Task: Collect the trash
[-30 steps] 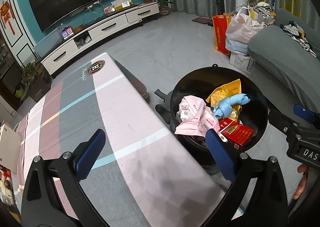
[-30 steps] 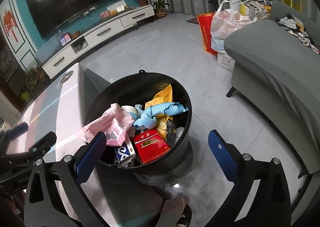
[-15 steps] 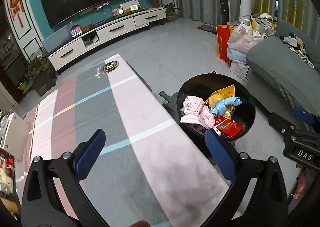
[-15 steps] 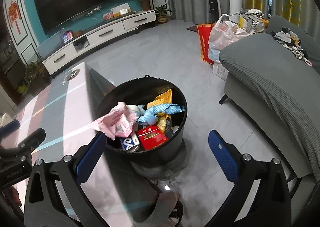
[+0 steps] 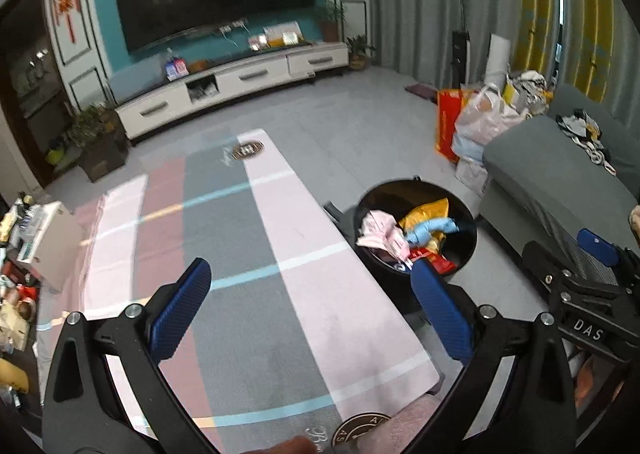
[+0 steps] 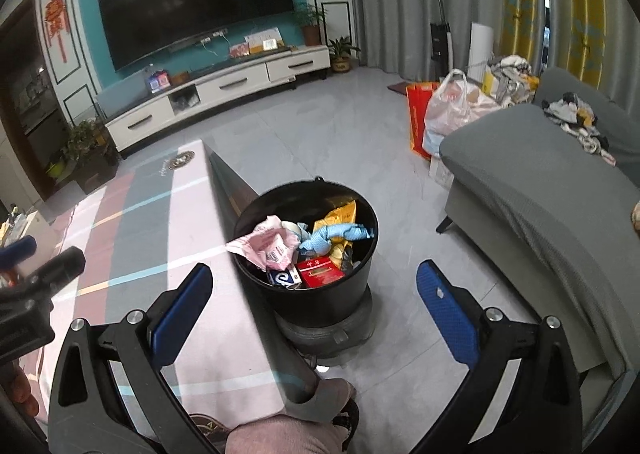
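A black round trash bin (image 6: 320, 294) stands on the floor beside the table; it also shows in the left wrist view (image 5: 468, 250). It holds a pink wrapper (image 6: 264, 244), a blue cloth (image 6: 338, 234), a yellow bag (image 6: 340, 214) and a red box (image 6: 320, 270). My left gripper (image 5: 310, 304) is open and empty, high above the striped tablecloth (image 5: 256, 254). My right gripper (image 6: 314, 300) is open and empty, above and nearer than the bin. The right gripper's body shows at the right in the left wrist view (image 5: 580, 294).
A grey sofa (image 6: 540, 194) stands to the right of the bin. Bags (image 6: 452, 110) sit on the floor behind it. A white TV cabinet (image 6: 220, 90) and a TV (image 6: 192, 2) line the far wall. A potted plant (image 5: 96, 142) stands far left.
Both grippers have risen and pulled back, so the bin and table look smaller and lower. Both stay open and empty.
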`<action>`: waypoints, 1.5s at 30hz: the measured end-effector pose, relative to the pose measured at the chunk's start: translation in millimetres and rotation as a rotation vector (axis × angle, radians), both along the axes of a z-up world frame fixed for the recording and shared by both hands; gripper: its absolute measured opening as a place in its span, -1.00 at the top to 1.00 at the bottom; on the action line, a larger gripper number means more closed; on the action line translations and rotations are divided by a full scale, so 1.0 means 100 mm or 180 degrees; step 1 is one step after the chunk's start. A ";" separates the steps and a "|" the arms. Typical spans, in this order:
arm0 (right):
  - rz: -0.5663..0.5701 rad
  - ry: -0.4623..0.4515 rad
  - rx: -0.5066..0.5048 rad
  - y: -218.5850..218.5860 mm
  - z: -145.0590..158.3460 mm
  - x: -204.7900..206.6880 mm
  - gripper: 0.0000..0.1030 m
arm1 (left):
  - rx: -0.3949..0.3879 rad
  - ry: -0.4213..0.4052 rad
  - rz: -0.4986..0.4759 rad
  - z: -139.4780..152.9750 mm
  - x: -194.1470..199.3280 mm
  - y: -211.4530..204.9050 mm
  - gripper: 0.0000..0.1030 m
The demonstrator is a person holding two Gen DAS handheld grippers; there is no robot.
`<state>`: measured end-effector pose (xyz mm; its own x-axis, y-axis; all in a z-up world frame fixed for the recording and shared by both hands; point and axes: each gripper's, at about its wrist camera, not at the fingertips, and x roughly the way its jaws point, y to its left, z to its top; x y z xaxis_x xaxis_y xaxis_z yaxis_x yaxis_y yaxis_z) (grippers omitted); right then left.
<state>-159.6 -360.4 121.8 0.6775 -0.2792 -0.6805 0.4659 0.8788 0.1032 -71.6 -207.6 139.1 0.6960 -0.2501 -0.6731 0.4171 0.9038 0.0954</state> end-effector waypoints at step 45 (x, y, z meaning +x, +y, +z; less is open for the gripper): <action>0.0187 0.0107 -0.0153 0.36 -0.02 -0.07 -0.94 | 0.0011 0.0084 0.0165 -0.06 -0.25 0.26 -0.94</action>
